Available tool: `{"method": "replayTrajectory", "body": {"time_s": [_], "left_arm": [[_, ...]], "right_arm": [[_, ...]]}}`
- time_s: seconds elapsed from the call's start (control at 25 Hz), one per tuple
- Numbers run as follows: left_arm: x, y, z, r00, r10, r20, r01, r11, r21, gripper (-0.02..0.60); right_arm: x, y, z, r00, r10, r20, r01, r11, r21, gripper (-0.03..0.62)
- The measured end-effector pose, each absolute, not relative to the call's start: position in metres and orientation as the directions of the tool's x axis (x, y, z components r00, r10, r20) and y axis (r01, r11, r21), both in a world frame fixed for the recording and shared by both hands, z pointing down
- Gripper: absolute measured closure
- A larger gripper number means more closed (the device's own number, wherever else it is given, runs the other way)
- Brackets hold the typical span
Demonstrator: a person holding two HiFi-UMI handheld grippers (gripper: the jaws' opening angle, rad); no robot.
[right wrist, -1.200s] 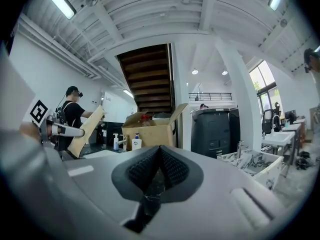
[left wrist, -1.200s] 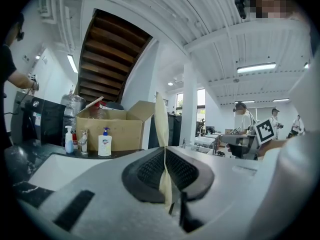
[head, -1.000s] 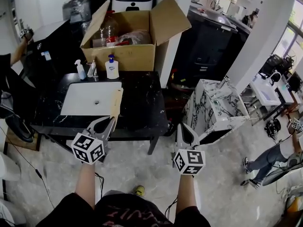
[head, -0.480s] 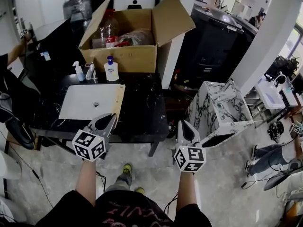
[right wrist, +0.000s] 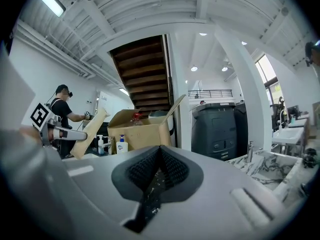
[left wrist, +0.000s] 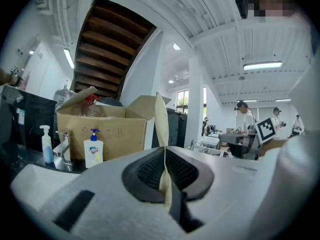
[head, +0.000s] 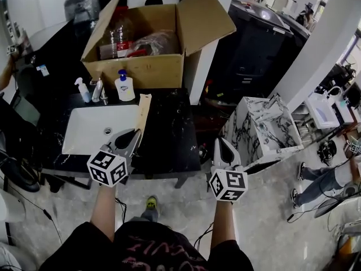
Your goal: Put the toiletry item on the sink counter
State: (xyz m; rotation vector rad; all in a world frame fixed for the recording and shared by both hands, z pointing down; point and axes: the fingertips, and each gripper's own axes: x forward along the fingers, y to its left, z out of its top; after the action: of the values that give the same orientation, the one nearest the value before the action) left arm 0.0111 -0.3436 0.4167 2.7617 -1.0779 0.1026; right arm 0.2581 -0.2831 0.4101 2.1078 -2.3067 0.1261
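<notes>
My left gripper (head: 131,138) is shut on a long, flat tan toiletry item (head: 141,113). It sticks forward from the jaws, over the right edge of the white sink basin (head: 96,130) in the black marble counter (head: 172,134). In the left gripper view the item (left wrist: 161,129) stands edge-on, pinched between the ribbed pads (left wrist: 150,170). My right gripper (head: 221,145) hangs past the counter's right front corner. Its jaws are shut and hold nothing (right wrist: 159,154). The right gripper view shows the tan item (right wrist: 91,130) at the left.
A white soap pump bottle (head: 124,87), a faucet (head: 98,89) and a small spray bottle (head: 83,89) stand behind the basin. An open cardboard box (head: 144,68) with bottles sits behind them. A white marble-patterned unit (head: 265,130) stands right. Other people work around the room.
I have stepped closer to the counter. Both grippers stay about where they were in view, and the tan item remains in the left jaws.
</notes>
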Motion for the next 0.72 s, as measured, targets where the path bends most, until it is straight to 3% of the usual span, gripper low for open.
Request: {"method": "replayTrajectory", "body": {"time_s": [0.72], "left_arm": [[0.030, -0.423, 0.531, 0.737, -0.568, 0.366, -0.671, -0.682, 0.293, 0.571]], "right_arm": [[0.258, -0.367, 0.473, -0.092, -0.977, 0.191, -0.993, 0.077, -0.086, 0.592]]}}
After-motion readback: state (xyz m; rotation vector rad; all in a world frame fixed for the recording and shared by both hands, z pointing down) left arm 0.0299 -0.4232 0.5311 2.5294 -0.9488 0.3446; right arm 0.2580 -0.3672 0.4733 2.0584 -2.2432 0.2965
